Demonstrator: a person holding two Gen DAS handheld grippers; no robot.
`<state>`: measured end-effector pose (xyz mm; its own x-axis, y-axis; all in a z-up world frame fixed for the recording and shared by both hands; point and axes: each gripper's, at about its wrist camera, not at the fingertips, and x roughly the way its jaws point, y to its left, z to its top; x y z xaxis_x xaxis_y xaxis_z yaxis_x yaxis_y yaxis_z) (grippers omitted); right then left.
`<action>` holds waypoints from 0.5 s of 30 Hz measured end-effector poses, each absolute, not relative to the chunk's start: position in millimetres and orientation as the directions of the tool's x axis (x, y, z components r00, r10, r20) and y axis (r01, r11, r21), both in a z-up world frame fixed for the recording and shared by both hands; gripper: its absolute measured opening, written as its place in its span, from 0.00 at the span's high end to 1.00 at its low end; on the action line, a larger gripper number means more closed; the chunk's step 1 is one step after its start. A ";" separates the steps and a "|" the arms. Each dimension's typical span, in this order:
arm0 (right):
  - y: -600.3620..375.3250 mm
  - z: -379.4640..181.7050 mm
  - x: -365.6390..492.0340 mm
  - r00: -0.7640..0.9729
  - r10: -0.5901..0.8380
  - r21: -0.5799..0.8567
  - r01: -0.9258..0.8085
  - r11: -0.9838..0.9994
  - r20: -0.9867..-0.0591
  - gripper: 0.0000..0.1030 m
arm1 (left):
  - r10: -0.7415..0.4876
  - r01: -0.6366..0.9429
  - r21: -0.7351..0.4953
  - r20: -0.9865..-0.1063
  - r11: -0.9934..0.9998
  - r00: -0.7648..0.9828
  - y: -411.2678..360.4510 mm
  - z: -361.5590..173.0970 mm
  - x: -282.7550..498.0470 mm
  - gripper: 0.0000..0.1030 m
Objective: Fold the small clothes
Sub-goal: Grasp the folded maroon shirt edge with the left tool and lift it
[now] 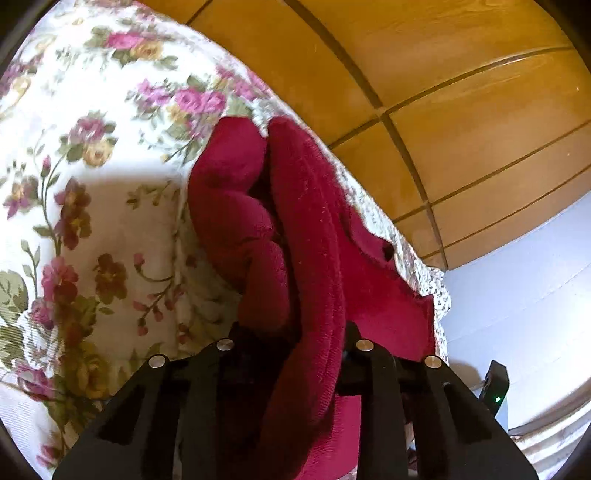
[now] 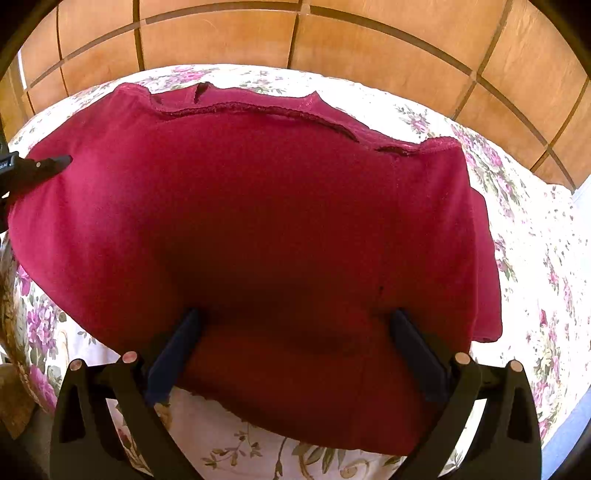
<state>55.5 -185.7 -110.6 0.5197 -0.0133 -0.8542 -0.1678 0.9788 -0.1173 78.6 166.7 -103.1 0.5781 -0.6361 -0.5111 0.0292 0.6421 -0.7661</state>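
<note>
A dark red garment [image 2: 258, 221] lies spread flat on the floral bedspread [image 2: 535, 258], its lace-trimmed hem along the far side. My right gripper [image 2: 295, 321] stands open, wide apart, with both fingertips [image 2: 186, 332] set down on the near part of the cloth. In the left wrist view a raised fold of the same red garment [image 1: 310, 240] runs up between the fingers of my left gripper [image 1: 303, 328], which is shut on it; the cloth hides the tips. From the right wrist view the left gripper [image 2: 48, 164] shows at the garment's left edge.
The floral bedspread [image 1: 92, 110] reaches a wooden panelled wall [image 2: 295, 33] behind the bed. A pale blue wall [image 1: 517, 295] lies to the right. A black device with a green light [image 1: 495, 387] stands by the bed's right edge.
</note>
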 end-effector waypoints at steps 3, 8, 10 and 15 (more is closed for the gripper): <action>-190.2 -107.6 57.7 0.480 0.005 -0.077 -0.152 0.985 -0.877 0.02 | -0.644 0.101 -0.756 -0.470 0.647 0.604 159.4 -77.7 75.9 0.76; -218.6 -81.2 58.2 0.481 0.056 0.042 -0.039 0.998 -0.875 0.02 | -0.677 0.204 -0.750 -0.400 0.630 0.618 144.1 -38.9 74.5 0.76; -237.2 -69.8 56.9 0.495 0.068 0.093 0.025 0.995 -0.866 0.02 | -0.687 0.224 -0.752 -0.381 0.620 0.619 139.2 -29.9 75.5 0.76; -283.3 -65.4 60.6 0.458 0.057 0.156 0.180 0.971 -0.887 0.02 | -0.709 0.255 -0.761 -0.350 0.596 0.612 123.2 -12.6 78.1 0.76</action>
